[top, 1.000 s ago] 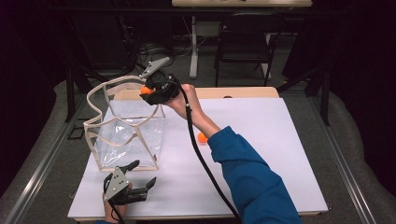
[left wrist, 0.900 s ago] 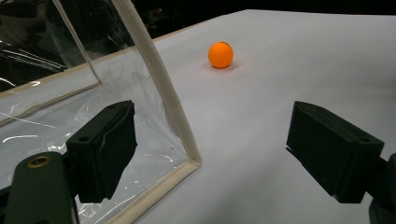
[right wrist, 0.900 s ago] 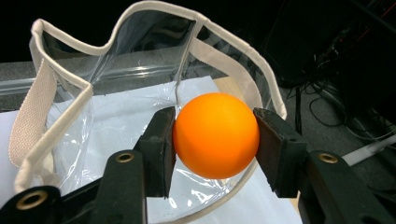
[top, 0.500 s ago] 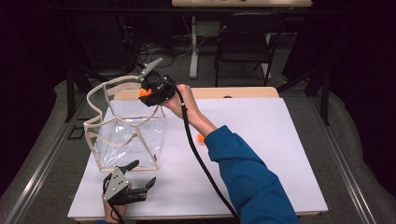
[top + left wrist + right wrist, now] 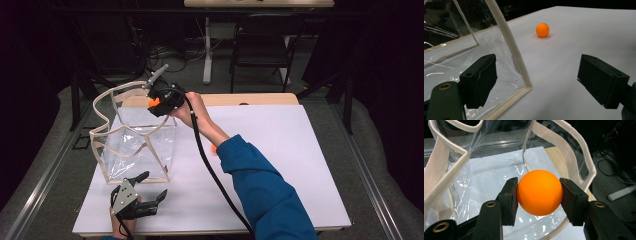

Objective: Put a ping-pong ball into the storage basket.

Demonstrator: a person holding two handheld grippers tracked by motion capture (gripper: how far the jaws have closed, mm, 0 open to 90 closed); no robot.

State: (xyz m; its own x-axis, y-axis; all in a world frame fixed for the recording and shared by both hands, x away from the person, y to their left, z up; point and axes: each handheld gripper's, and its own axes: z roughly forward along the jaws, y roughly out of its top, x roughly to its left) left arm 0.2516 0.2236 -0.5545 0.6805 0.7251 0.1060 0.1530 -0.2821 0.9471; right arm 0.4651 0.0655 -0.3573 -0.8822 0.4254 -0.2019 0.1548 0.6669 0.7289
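A clear plastic tote bag (image 5: 135, 145) with cream trim stands open on the white sheet (image 5: 280, 150) at the table's left. My right gripper (image 5: 156, 101) hovers at the bag's far rim, shut on an orange ball (image 5: 539, 192) above the opening; the bag (image 5: 486, 177) lies right beneath it. A second orange ball (image 5: 214, 148) rests on the sheet beside the blue sleeve (image 5: 260, 190). My left gripper (image 5: 152, 186) sits low near the front edge, open, with the bag's front corner (image 5: 524, 82) between its spread jaws and untouched. That loose ball (image 5: 542, 30) lies beyond them.
The right gripper's black cable (image 5: 210, 170) trails across the sheet toward the front edge. A wooden table edge (image 5: 260, 98) shows at the back. Behind the table stand a chair (image 5: 260, 45) and a desk leg (image 5: 206, 55) on dark floor.
The right gripper with its ball has edged slightly left over the bag's far rim. The left gripper has stayed where it was.
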